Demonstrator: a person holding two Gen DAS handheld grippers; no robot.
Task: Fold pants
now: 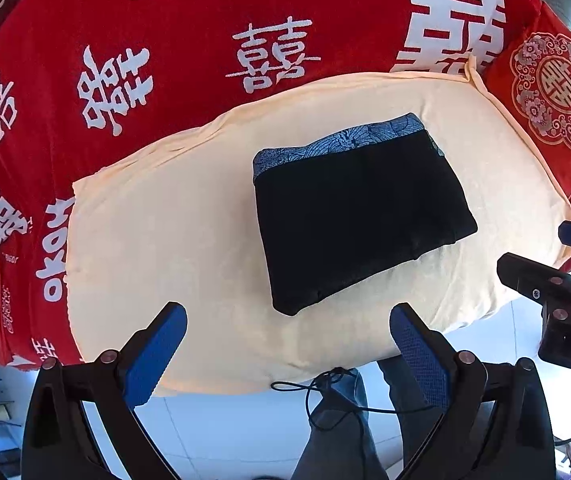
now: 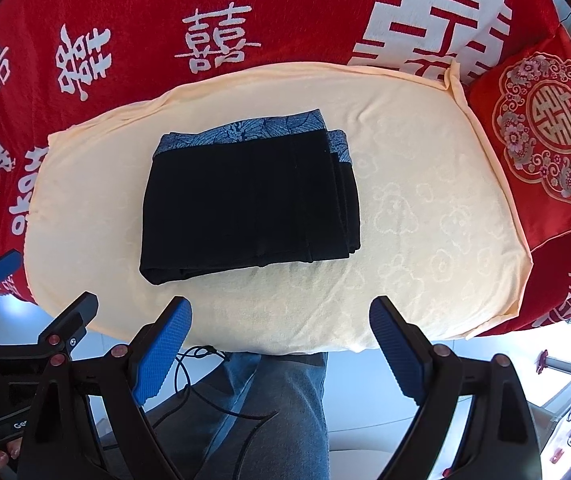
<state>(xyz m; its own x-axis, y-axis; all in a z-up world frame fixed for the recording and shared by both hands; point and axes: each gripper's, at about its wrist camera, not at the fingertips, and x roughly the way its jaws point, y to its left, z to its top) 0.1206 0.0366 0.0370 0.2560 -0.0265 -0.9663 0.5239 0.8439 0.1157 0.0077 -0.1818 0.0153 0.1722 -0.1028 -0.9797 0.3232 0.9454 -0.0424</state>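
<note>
The black pants (image 1: 359, 216) lie folded into a compact rectangle on a cream cloth (image 1: 173, 240), their blue patterned waistband (image 1: 341, 140) at the far edge. They also show in the right wrist view (image 2: 245, 204), with stacked layers visible at their right side. My left gripper (image 1: 287, 320) is open and empty, held back above the near edge of the cloth. My right gripper (image 2: 281, 312) is open and empty, also near the front edge, right of the pants. The right gripper shows at the right of the left wrist view (image 1: 557, 264); the left gripper (image 2: 37, 292) at the left of the right wrist view.
The cream cloth (image 2: 425, 220) covers a cushion on a red cover with white characters (image 2: 213, 44). A red embroidered pillow (image 2: 545, 136) lies at the right. The person's jeans-clad legs (image 2: 269, 408) and a black cord (image 2: 201, 360) are below the front edge, over a white floor.
</note>
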